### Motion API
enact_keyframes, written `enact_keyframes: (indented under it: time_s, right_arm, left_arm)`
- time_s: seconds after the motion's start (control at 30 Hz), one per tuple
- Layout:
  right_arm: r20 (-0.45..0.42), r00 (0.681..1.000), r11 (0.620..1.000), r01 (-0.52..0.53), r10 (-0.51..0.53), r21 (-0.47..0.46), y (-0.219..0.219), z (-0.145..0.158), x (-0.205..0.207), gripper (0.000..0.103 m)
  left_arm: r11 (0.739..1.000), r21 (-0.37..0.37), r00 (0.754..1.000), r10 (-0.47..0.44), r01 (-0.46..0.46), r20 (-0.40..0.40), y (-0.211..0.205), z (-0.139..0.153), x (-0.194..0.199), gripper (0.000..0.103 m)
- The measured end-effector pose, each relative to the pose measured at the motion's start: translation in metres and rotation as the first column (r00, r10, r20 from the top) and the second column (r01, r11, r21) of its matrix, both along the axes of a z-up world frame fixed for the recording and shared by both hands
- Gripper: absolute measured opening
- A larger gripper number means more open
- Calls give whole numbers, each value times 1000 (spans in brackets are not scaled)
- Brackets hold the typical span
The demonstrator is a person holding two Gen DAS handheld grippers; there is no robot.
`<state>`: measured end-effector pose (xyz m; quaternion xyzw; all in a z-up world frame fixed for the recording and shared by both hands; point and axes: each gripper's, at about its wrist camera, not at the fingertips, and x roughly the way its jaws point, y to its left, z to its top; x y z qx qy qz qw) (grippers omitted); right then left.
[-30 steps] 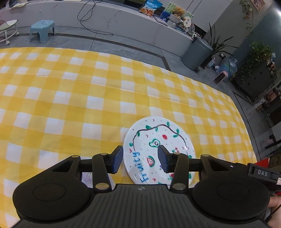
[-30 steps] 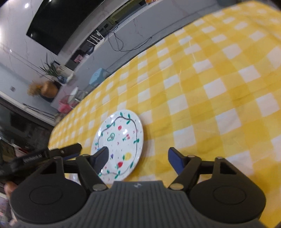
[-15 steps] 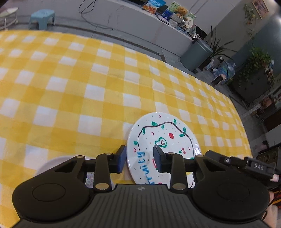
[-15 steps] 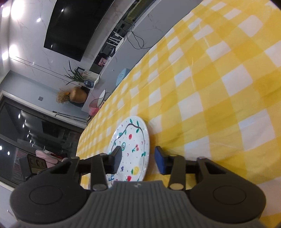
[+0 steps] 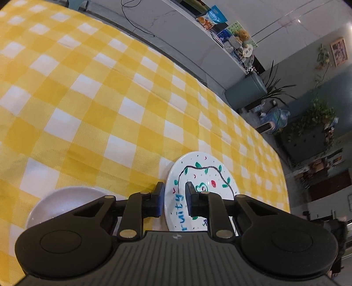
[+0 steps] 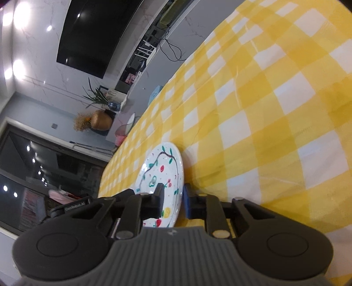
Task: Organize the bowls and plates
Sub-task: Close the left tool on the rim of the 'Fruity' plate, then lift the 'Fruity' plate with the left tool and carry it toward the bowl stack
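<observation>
Left wrist: both grippers clamping plate

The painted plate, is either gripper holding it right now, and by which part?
Both appear to. The left gripper pinches the painted plate at its left rim; the right gripper pinches the opposite rim, one finger above, one beneath.

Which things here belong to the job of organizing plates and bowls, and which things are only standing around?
Belong to the job:
- painted plate, its rim between the jaws of both the left gripper and the right gripper
- white bowl, beside the plate

Only standing around:
- yellow checked tablecloth
- grey bin
- snack bags
- black screen
</observation>
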<state>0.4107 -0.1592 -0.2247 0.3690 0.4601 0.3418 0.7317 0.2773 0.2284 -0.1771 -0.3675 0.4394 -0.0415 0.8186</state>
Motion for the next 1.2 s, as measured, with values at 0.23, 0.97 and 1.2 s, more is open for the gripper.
enact_keyframes:
  time_s: [0.23, 0.97, 1.2]
  right_arm:
    - [10, 1000, 1000, -3, 3, 12, -6, 0, -1, 20]
    - [-133, 989, 993, 71, -58, 98, -33, -13, 3, 20]
    - [-98, 994, 995, 63, -55, 78, -32, 0, -5, 9]
  left_arm:
    - [1000, -7, 1000, -13, 13, 10, 1, -4, -1, 8]
    - [988, -156, 1000, 7, -7, -3, 5, -20, 2, 10]
    - [995, -98, 999, -9, 12, 35, -3, -1, 0, 7]
